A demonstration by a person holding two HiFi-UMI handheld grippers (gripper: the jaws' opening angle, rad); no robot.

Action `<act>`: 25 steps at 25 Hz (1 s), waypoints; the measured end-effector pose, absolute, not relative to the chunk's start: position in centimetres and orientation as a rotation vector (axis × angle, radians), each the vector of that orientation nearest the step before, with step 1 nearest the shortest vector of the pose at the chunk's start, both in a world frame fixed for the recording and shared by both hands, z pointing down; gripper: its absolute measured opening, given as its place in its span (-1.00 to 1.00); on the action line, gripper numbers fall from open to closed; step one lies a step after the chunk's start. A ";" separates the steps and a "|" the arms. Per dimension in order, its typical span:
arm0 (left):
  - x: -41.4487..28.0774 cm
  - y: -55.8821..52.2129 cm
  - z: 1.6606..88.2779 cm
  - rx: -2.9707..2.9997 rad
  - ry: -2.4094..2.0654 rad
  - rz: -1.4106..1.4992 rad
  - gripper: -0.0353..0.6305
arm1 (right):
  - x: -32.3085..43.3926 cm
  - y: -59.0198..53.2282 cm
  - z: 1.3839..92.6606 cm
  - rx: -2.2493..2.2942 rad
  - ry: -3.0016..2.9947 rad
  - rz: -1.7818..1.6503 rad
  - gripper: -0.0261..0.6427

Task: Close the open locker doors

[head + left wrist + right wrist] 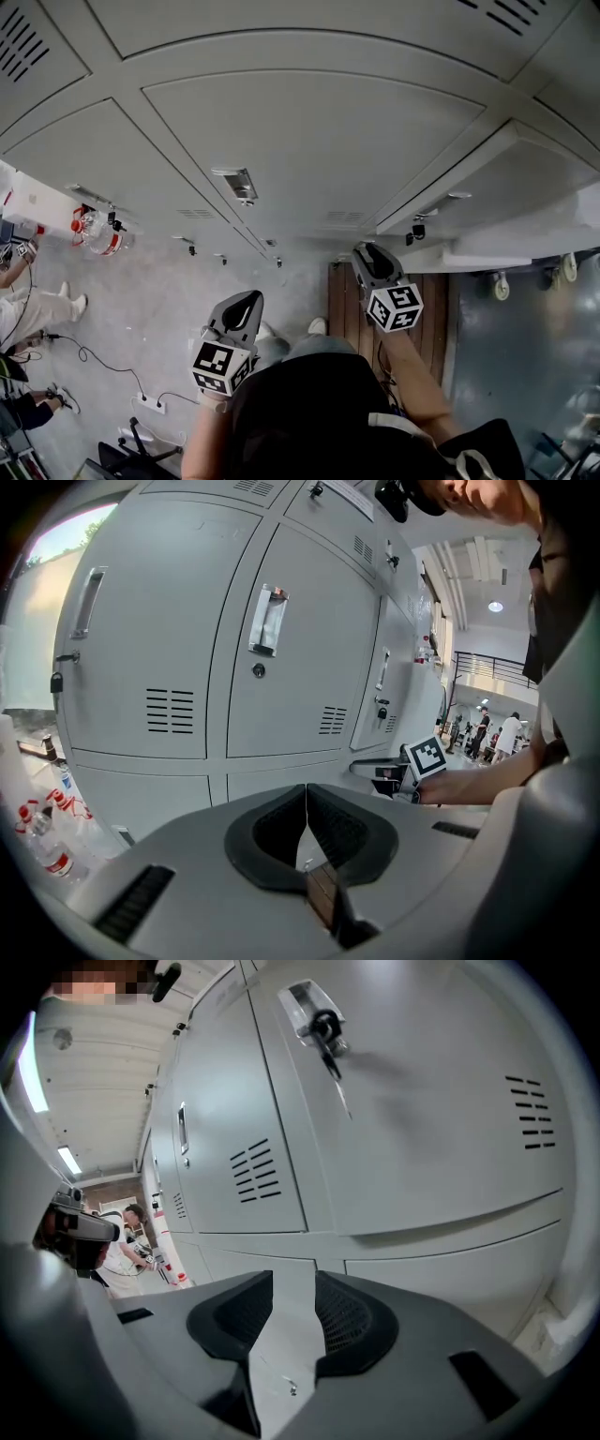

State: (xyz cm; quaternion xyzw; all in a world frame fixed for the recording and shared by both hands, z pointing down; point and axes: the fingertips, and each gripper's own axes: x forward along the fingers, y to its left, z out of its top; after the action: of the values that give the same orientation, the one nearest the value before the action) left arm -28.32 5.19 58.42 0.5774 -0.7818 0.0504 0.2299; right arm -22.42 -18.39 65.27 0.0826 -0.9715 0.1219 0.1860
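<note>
A wall of grey lockers [309,122] fills the head view. One locker door [525,178] at the right stands swung out from the row. My right gripper [366,249] is held just below that door's edge, jaws open with nothing between them. In the right gripper view [292,1279] the door [422,1101] looms close, with a key in its lock [323,1026]. My left gripper [246,298] hangs lower and to the left, shut and empty. The left gripper view [306,789] faces closed locker doors [281,649]; the right gripper's marker cube [427,757] shows at its right.
Water bottles [98,232] and a white box [37,202] sit on the floor at the left, near a power strip [150,403] with cables. A wooden platform [347,300] lies under the right gripper. A wheeled unit [502,286] stands at the right. People stand farther off [511,733].
</note>
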 end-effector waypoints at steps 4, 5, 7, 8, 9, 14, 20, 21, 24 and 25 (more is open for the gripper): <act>-29.1 4.7 57.0 1.662 -2.141 0.126 -0.83 | -22.3 -16.0 62.0 0.239 -2.777 0.317 -0.57; -29.3 4.5 56.6 1.684 -2.138 0.126 -0.83 | -22.3 -15.4 61.1 0.242 -2.791 0.313 -0.60; -29.7 4.1 55.8 1.728 -2.133 0.123 -0.83 | -22.3 -14.1 59.0 0.243 -2.821 0.308 -0.66; -30.0 3.9 55.4 1.747 -2.130 0.120 -0.83 | -22.4 -13.5 58.0 0.240 -2.835 0.302 -0.68; -30.2 3.7 55.0 1.764 -2.129 0.116 -0.83 | -22.4 -12.9 57.0 0.234 -2.850 0.293 -0.70; -30.7 2.8 52.7 1.879 -2.128 0.070 -0.83 | -22.4 -10.4 51.9 0.211 -2.919 0.233 -0.76; -31.1 2.2 48.5 2.000 -2.165 0.008 -0.83 | -22.0 -8.5 46.2 0.204 -2.992 0.134 -0.77; -31.0 2.1 47.9 2.023 -2.167 0.008 -0.83 | -21.9 -8.3 45.4 0.204 -3.001 0.119 -0.77; -31.2 1.9 46.1 2.039 -2.190 -0.002 -0.83 | -21.5 -7.7 43.6 0.201 -3.020 0.067 -0.77; -31.1 1.8 45.7 2.049 -2.195 -0.004 -0.83 | -21.4 -7.5 43.1 0.200 -3.025 0.049 -0.77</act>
State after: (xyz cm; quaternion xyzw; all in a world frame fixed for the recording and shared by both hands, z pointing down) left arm -31.12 1.83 45.71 0.6809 -0.7291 -0.0013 0.0694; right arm -21.36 -7.48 43.11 0.0657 -0.9962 0.0161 0.0547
